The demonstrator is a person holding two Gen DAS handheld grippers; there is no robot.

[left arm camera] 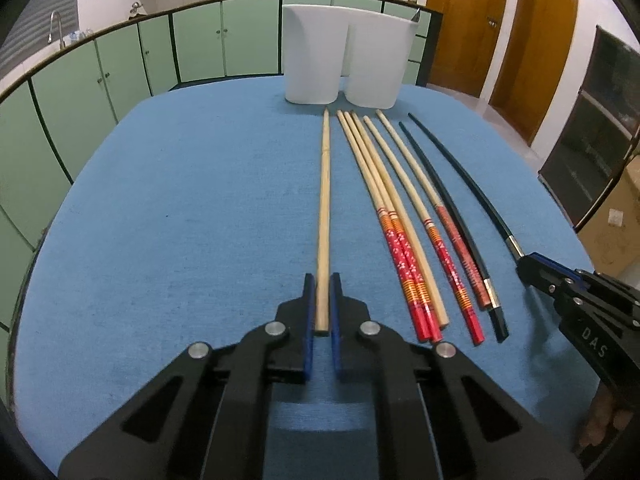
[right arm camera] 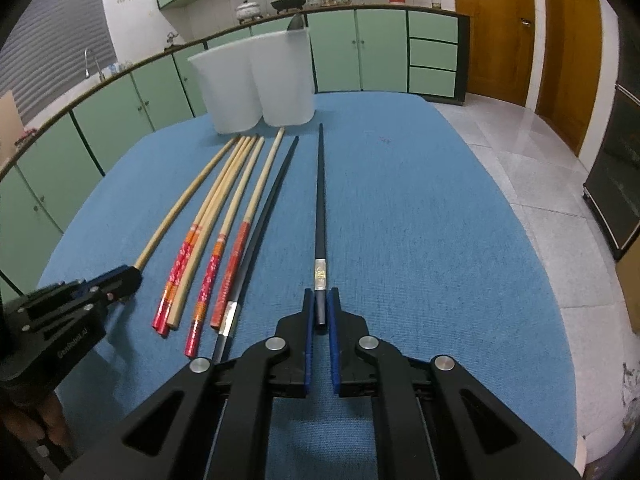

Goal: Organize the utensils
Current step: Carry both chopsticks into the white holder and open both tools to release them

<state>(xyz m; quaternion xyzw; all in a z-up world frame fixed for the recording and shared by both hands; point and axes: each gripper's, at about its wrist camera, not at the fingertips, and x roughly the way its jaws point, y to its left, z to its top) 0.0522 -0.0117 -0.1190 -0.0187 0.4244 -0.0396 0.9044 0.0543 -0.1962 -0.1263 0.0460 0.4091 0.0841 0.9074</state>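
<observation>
Left tool grips plain chopstick; right tool grips black chopstick.

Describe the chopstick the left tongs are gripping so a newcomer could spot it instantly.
On the blue tablecloth, before the two white containers, lies a row of chopsticks. The plain wooden chopstick lies alone at the row's left end, in the left tongs. It is bare pale wood, without red pattern.
</observation>
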